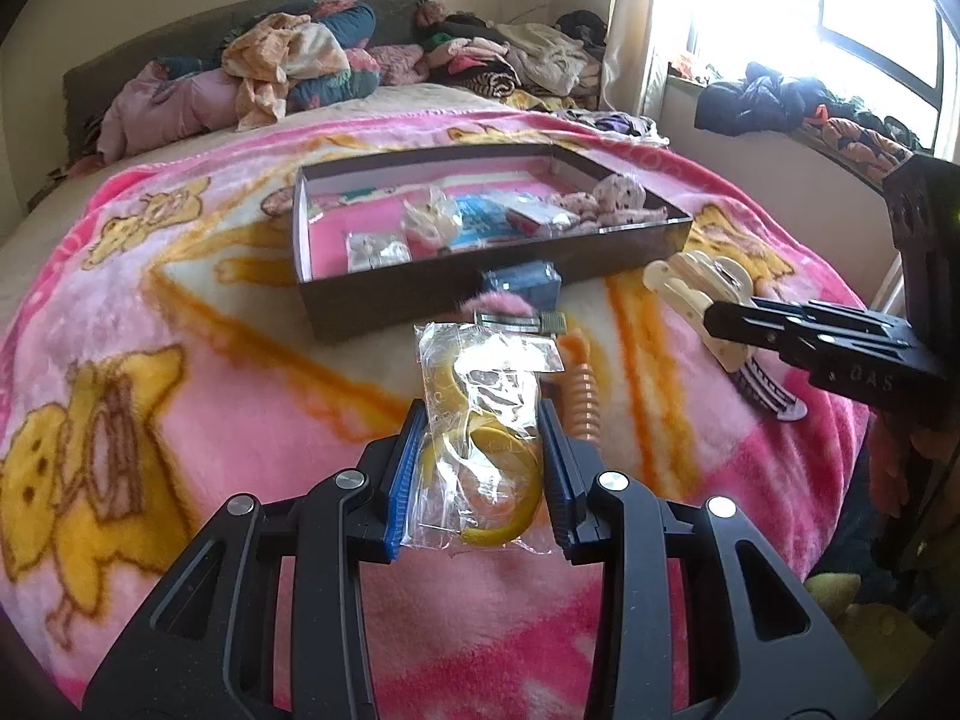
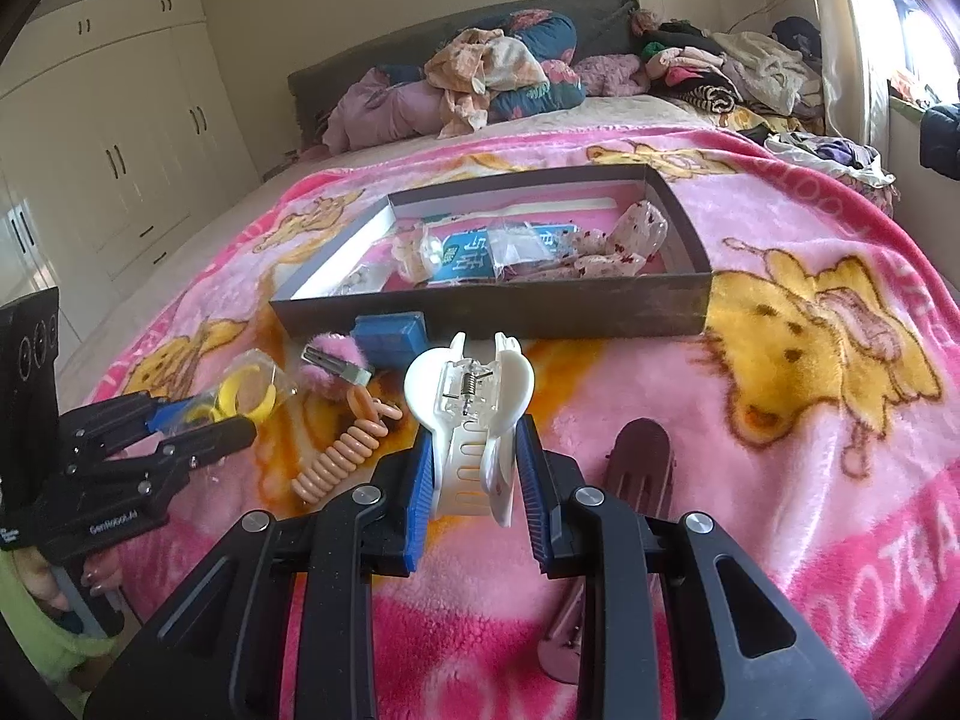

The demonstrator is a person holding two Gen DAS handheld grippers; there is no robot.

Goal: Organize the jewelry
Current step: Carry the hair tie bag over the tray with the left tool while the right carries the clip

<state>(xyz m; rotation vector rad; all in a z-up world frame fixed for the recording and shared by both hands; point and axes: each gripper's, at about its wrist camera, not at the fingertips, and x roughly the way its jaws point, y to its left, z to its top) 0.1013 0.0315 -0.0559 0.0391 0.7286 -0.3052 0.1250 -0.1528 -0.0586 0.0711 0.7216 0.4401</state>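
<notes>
My left gripper is shut on a clear plastic bag of yellow rings, just above the pink blanket; it also shows in the right wrist view. My right gripper is shut on a white hair claw clip, which also shows in the left wrist view. A dark open box lies ahead on the bed and holds several small packets and a spotted cloth.
On the blanket before the box lie a blue case, a pink fluffy clip, a peach coil hair tie and a dark maroon clip. Piled clothes lie at the bed's head. A window sill is at right.
</notes>
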